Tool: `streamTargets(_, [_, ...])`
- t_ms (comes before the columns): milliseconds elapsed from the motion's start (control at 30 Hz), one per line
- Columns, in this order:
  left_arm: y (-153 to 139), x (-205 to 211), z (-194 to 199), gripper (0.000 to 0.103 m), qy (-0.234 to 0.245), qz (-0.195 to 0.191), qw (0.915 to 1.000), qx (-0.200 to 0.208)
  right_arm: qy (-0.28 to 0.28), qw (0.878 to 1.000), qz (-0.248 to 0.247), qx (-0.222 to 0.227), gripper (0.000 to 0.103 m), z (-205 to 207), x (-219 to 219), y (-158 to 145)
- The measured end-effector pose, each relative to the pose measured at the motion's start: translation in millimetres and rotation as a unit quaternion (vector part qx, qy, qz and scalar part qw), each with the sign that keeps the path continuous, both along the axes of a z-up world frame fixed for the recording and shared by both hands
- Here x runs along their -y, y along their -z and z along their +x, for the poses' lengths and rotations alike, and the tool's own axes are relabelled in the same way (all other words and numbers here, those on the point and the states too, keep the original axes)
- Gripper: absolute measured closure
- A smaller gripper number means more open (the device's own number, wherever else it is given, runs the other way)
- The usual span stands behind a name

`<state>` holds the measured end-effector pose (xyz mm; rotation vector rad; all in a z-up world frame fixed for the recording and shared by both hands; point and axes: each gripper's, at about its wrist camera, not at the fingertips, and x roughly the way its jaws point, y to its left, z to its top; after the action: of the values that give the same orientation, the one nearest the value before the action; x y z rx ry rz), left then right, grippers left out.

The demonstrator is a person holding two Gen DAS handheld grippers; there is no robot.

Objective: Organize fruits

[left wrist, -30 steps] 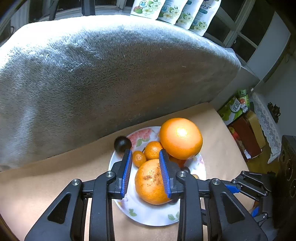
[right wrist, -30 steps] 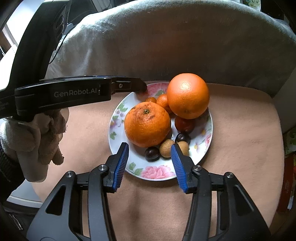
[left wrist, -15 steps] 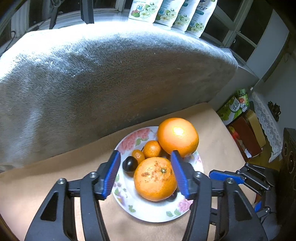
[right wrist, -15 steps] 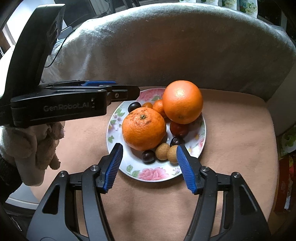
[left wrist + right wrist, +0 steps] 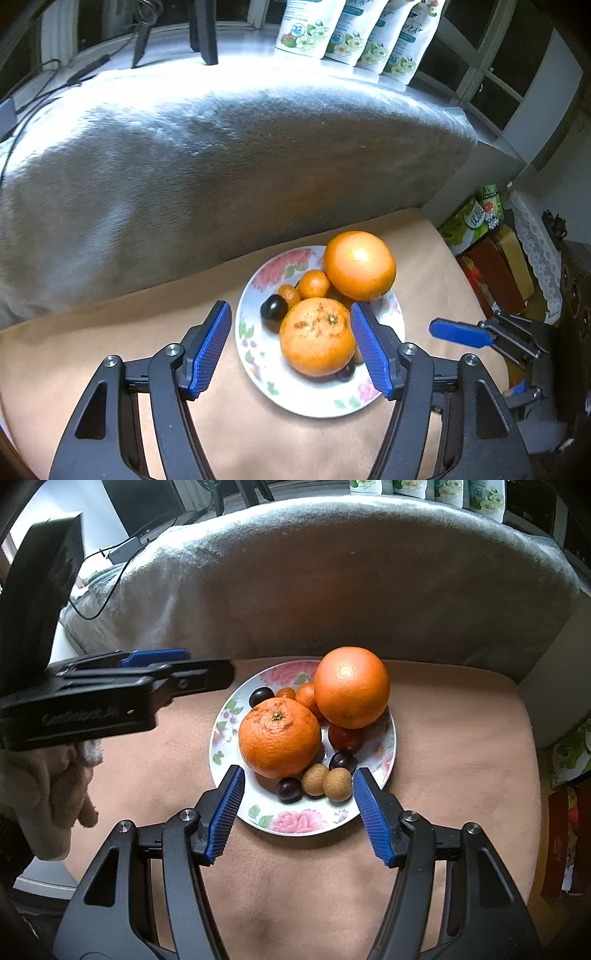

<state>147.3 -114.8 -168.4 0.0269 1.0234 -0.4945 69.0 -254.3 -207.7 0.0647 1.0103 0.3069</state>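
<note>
A floral plate (image 5: 266, 373) (image 5: 229, 716) rests on a tan cushion. It carries a big smooth orange (image 5: 360, 264) (image 5: 351, 692), a rough-skinned orange (image 5: 317, 339) (image 5: 279, 736), a mandarin (image 5: 313, 283), a dark plum (image 5: 274, 309) (image 5: 261, 696), a red fruit (image 5: 345, 737) and two longans (image 5: 325, 781). My left gripper (image 5: 289, 305) hovers over the plate's left half. Its jaws are opening and its pads touch nothing. My right gripper (image 5: 299, 772) hangs over the near rim, jaws opening, also holding nothing. Each gripper shows in the other's view: the left gripper (image 5: 177, 675) and the right gripper (image 5: 458, 332).
A grey fleece-covered backrest (image 5: 221, 166) rises behind the tan cushion (image 5: 461, 738). White pouches (image 5: 354, 33) stand on the sill beyond. Boxes and packets (image 5: 487, 243) sit on the floor to the right. A gloved hand (image 5: 48, 786) holds the left gripper. Cables (image 5: 107, 590) trail at the left.
Both grippers' jaws have spread wider. The left gripper has lifted and drawn back from the fruit, and the dark plum once by its left finger now lies on the plate.
</note>
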Motion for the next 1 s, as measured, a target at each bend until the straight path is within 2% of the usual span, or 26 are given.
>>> streamTargets(33, [-2.3, -2.4, -2.1, 0.034, -0.003, 0.0, 1.0, 0.0, 0.002, 1.0, 0.0, -0.001, 0.029, 0.2, 0.7, -1.2])
streamTargets(100, [-7.3, -6.7, -6.3, 0.034, -0.01, 0.001, 0.9999, 0.001, 0.005, 1.0, 0.003, 0.004, 0.023, -1.3, 3.6, -5.7])
streamTargets(467, [-23.9, -22.5, -34.1, 0.034, -0.034, 0.014, 0.9993, 0.002, 0.023, 1.0, 0.01, 0.013, 0.022, -12.0, 17.4, -24.9])
streamTargets(1000, [-53.6, -19.8, -79.5, 0.034, -0.046, 0.037, 0.9975, 0.038, 0.038, 0.998, 0.021, 0.035, 0.022, -40.3, 24.0, -45.4])
